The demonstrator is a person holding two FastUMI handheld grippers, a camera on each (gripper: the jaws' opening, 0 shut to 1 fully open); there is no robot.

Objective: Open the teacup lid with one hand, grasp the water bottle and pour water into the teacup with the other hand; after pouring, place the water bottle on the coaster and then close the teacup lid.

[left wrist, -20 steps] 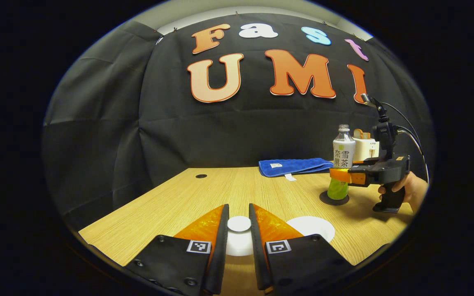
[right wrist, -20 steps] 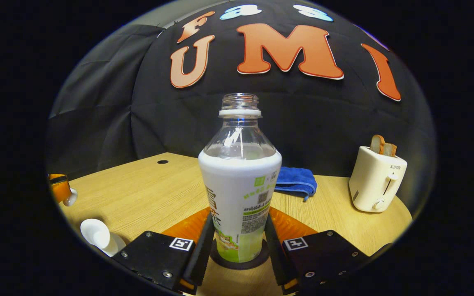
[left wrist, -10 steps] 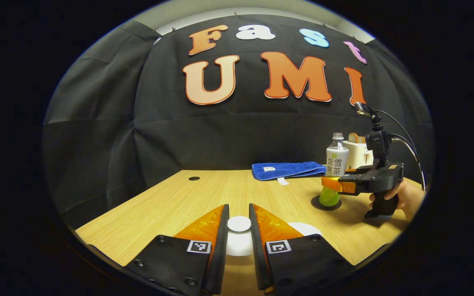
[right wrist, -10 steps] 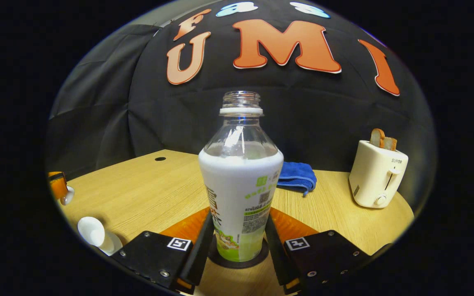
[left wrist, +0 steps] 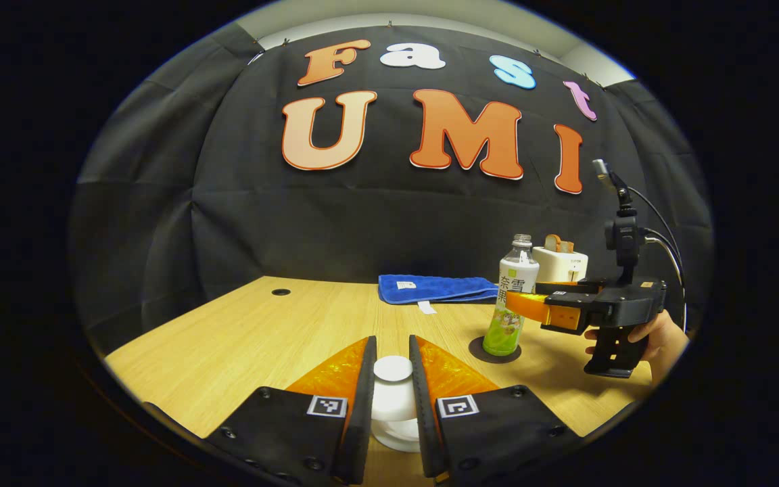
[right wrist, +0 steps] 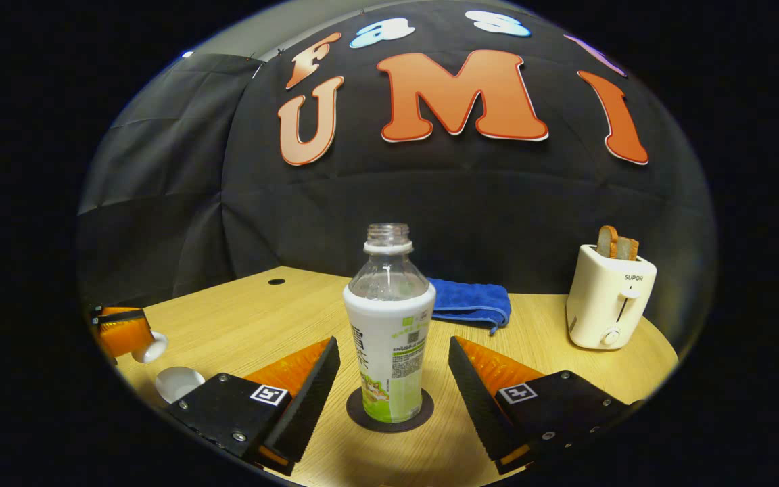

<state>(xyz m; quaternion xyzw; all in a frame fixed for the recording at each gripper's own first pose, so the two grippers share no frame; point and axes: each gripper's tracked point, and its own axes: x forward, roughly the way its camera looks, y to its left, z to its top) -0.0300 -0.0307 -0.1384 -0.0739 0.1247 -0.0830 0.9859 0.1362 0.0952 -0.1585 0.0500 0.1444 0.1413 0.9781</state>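
A light wooden table stood before creased black cloth walls; a pale ceiling strip showed above.

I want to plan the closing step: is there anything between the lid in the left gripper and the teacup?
Nothing visible stands between them. The left gripper holds the lid just above the open teacup, with bare table around; the water bottle stands apart on its coaster.
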